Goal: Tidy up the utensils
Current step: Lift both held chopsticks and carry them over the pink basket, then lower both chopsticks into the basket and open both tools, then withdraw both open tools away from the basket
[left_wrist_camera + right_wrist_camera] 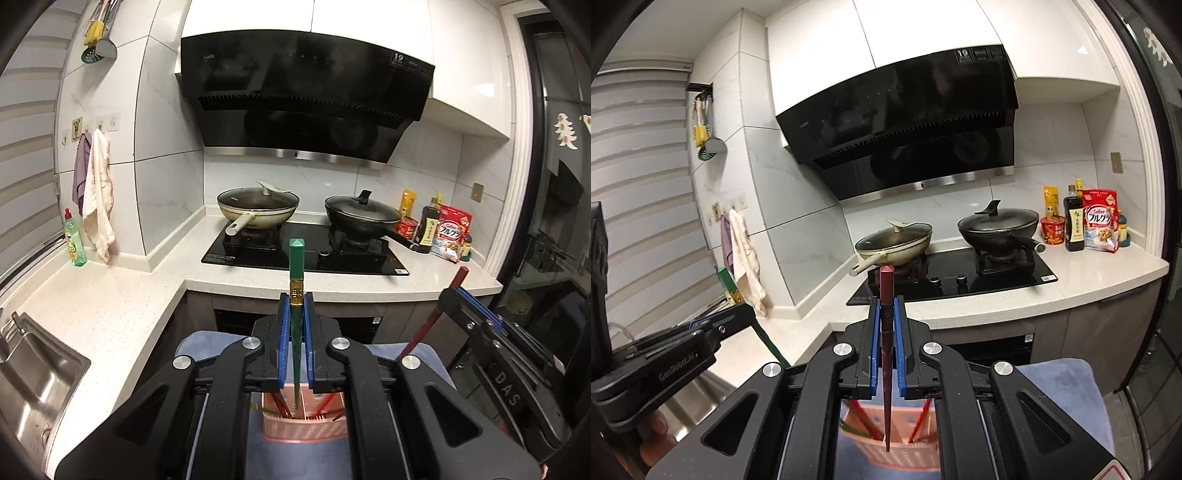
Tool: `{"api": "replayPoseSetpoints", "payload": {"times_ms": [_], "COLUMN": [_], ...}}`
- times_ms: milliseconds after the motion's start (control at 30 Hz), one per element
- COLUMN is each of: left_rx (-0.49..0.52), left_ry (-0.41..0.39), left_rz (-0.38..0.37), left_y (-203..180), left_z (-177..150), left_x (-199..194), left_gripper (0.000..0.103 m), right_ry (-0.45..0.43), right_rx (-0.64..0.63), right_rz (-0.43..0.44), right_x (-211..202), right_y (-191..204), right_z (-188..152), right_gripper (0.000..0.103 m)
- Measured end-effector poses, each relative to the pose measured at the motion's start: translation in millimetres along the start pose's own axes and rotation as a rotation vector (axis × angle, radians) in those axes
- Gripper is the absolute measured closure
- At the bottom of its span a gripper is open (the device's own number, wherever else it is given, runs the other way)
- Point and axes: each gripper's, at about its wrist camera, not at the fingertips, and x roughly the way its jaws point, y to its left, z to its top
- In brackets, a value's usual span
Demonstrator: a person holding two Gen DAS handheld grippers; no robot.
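my left gripper (295, 306) is clamped tight on a green chopstick (296, 266), my right gripper (886, 310) on a dark red chopstick (886, 291). both sticks hang just above the pink basket (304, 428), which already holds red ones. i judge the sorting well underway; these two are not yet placed.

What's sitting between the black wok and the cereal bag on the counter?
In the right wrist view, a red instant noodle cup and a dark soy sauce bottle stand between the black wok and the cereal bag.
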Motion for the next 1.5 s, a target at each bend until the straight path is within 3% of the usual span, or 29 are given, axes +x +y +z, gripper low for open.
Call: {"api": "replayPoseSetpoints", "payload": {"times_ms": [300,633,667,733,833,900,1133,1300,1500], "left_rx": [-0.003,-0.013,-0.012,-0.010,-0.003,0.014,0.060,0.094,0.095], "left_ry": [0.059,0.133,0.132,0.132,0.124,0.122,0.116,0.153,0.182], "left_rz": [-0.008,0.003,0.019,0.045,0.073,0.094,0.175,0.222,0.220], "left_y": [4.3,7.1,7.6,9.5,12.0,11.1,3.2,-1.3,-3.6], "left_z": [-23.0,-55.3,-56.9,-58.3,-60.2,-62.3,-76.7,-92.8,-114.9], "left_x": [60.1,89.7,89.6,88.0,82.2,75.7,44.8,31.4,10.8], "left_gripper": [0.096,0.095,0.094,0.076,0.066,0.064,0.040,0.039,0.039], "right_ry": [0.088,0.197,0.199,0.197,0.159,0.147,0.187,0.231,0.252], "right_rx": [0.050,-0.005,-0.007,-0.011,-0.036,-0.057,-0.068,-0.124,-0.154], "right_rz": [-0.001,-0.029,-0.033,-0.032,-0.038,-0.049,-0.083,-0.129,-0.156], "right_x": [62.0,85.8,86.6,80.9,64.6,55.4,24.6,1.6,-27.9], "right_y": [-22.8,-28.5,-28.8,-28.5,-25.2,-22.3,-18.6,-10.8,-1.0], "right_z": [-33.7,-71.8,-72.3,-71.3,-65.7,-61.9,-65.8,-81.6,-102.8], "right_gripper": [0.096,0.095,0.092,0.079,0.059,0.055,0.043,0.041,0.032]}}
